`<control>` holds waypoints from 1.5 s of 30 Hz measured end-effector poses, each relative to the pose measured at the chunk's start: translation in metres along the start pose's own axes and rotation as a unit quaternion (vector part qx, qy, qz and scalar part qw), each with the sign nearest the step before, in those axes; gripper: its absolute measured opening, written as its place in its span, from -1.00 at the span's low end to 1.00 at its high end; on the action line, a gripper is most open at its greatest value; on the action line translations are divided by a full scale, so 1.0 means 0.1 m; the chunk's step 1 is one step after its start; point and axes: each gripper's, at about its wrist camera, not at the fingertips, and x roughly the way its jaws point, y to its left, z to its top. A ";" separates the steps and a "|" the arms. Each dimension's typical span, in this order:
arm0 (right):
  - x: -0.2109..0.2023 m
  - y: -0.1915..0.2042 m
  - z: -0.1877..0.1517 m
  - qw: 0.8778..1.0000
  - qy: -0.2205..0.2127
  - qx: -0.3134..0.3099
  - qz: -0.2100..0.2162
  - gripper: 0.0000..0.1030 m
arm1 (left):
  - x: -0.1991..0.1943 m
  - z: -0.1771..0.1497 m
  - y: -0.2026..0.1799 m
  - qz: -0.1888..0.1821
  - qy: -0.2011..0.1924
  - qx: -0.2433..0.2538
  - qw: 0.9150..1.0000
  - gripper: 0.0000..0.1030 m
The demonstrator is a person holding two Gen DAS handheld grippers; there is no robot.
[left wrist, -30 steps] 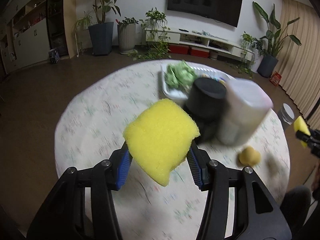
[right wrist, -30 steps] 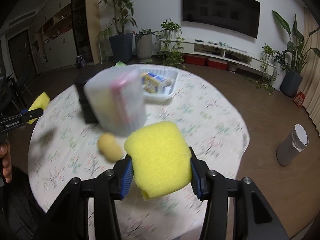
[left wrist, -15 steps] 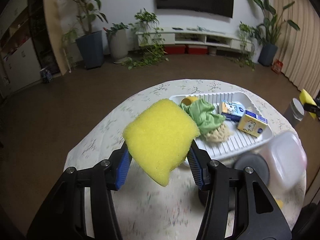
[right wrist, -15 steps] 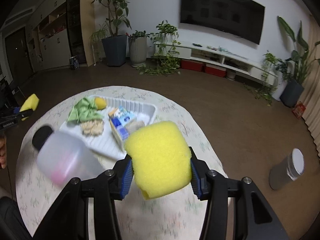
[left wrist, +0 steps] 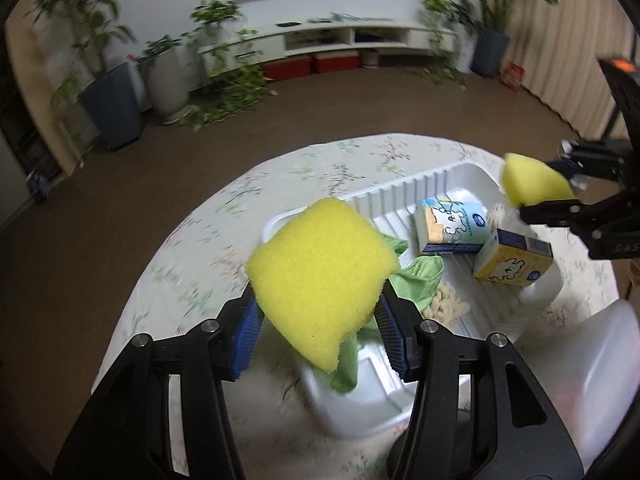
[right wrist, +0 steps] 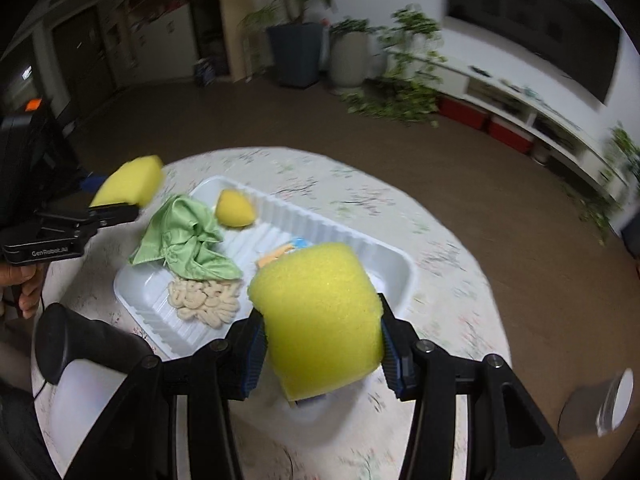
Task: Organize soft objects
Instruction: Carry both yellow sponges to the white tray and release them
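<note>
Sponges squeezed between both claws' blue pads, left sponge (left wrist: 320, 276) in left gripper (left wrist: 318, 336), right sponge (right wrist: 320, 316) in right gripper (right wrist: 322, 354), above tray's (right wrist: 396, 264) near edge.

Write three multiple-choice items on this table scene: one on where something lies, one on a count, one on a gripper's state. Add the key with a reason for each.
1. Where does the green cloth lie?
A. In the white ribbed tray
B. On the floor
C. Over the black-capped plastic jug

2. How many printed cartons show in the tray in the left wrist view?
A. None
B. Two
C. Five

3. What is the right gripper doing?
A. Standing open with nothing in it
B. Clamping the green cloth
C. Clamping a yellow sponge

Key: 1 A, the cloth is bunched inside the tray beside the cream knitted piece. 2 B, a blue-and-white carton and a yellow carton sit there. 3 C, both blue pads press the sponge's sides.
</note>
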 end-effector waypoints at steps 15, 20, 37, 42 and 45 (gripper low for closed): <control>0.57 0.25 0.10 0.996 0.031 -0.072 0.050 0.00 | 0.38 0.12 -0.46 -0.053 0.020 0.090 0.994 0.02; 0.60 0.32 0.11 0.994 0.037 -0.088 0.047 0.08 | 0.43 0.10 -0.50 -0.060 0.022 0.093 0.994 0.20; 0.37 0.27 0.04 0.995 0.017 -0.097 0.023 0.58 | 0.16 0.05 -0.25 -0.067 -0.006 0.037 0.997 0.37; 0.22 0.20 0.03 0.996 0.003 -0.086 0.021 0.60 | -0.03 -0.01 -0.21 -0.068 -0.027 0.025 0.997 0.37; 0.06 0.13 0.00 0.997 -0.009 -0.074 0.018 0.61 | -0.18 -0.05 -0.14 -0.067 -0.043 0.006 0.997 0.37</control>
